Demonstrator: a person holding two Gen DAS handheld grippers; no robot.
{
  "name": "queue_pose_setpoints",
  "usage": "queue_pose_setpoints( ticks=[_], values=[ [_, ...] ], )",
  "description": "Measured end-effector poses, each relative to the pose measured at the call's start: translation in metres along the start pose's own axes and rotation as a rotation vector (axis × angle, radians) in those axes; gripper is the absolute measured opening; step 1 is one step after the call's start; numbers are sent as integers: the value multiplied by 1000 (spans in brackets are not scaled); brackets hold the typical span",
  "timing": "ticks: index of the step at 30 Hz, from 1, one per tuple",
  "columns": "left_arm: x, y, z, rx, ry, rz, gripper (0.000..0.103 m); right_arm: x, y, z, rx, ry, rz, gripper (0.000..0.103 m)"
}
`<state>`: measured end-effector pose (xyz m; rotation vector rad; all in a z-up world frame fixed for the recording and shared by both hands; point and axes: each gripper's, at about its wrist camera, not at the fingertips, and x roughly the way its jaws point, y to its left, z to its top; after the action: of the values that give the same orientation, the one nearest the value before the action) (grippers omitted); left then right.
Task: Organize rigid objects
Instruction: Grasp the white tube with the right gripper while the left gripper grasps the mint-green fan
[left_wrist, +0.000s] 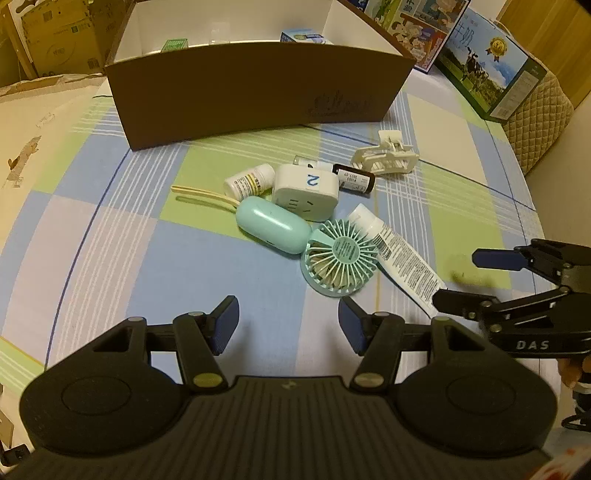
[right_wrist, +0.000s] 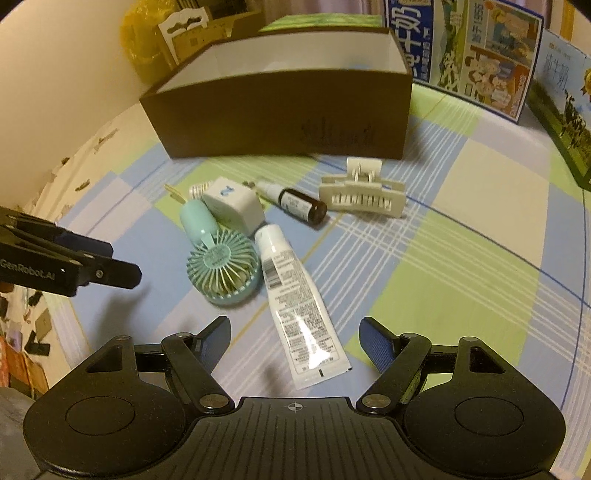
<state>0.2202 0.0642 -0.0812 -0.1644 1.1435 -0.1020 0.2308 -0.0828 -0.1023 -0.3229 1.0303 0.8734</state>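
Note:
A pile of small items lies on the checked cloth (left_wrist: 147, 240) in front of an open brown box (left_wrist: 258, 92) (right_wrist: 280, 118). It holds a mint hand fan (left_wrist: 338, 258) (right_wrist: 223, 269), a white tube (left_wrist: 399, 254) (right_wrist: 299, 306), a white plug adapter marked 2 (left_wrist: 306, 192) (right_wrist: 232, 206), a white pill bottle (left_wrist: 247, 181), a dark bottle (left_wrist: 354, 179) (right_wrist: 303, 205) and a cream claw clip (left_wrist: 384, 157) (right_wrist: 364, 195). My left gripper (left_wrist: 288, 317) (right_wrist: 123, 262) is open just short of the fan. My right gripper (right_wrist: 295, 328) (left_wrist: 458, 277) is open, and the tube's crimped end shows between its fingers, untouched.
Small green (left_wrist: 174, 44) and blue (left_wrist: 303, 37) packets sit inside the brown box. Printed milk cartons (left_wrist: 484, 70) (right_wrist: 476, 48) stand behind it on the right, next to a quilted cushion (left_wrist: 535, 122). Cardboard boxes (left_wrist: 55, 37) are at the far left.

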Motion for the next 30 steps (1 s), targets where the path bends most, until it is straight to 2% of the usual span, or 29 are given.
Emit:
queue_pose_setpoints(
  ticks=[4,8,15,18,23,30],
  values=[
    [5,-1,-2,3,7,-3,56,13,1,-3,-36,4,-5,73],
    [10,-1,-3,6,13,-1,56,25,5,-7,-96,3,-18,61],
    [15,-3,-2,16,8,-9,56,43,5,-14,-147,5,-54,54],
    [17,-6,-2,29,6,-18,56,44,3,-18,-167,-2,-49,42],
    [24,-14,0,51,13,-28,56,41,-2,-21,-161,1,-57,40],
    [35,-30,6,87,15,-41,56,28,-25,-31,-85,3,-102,40]
  ],
)
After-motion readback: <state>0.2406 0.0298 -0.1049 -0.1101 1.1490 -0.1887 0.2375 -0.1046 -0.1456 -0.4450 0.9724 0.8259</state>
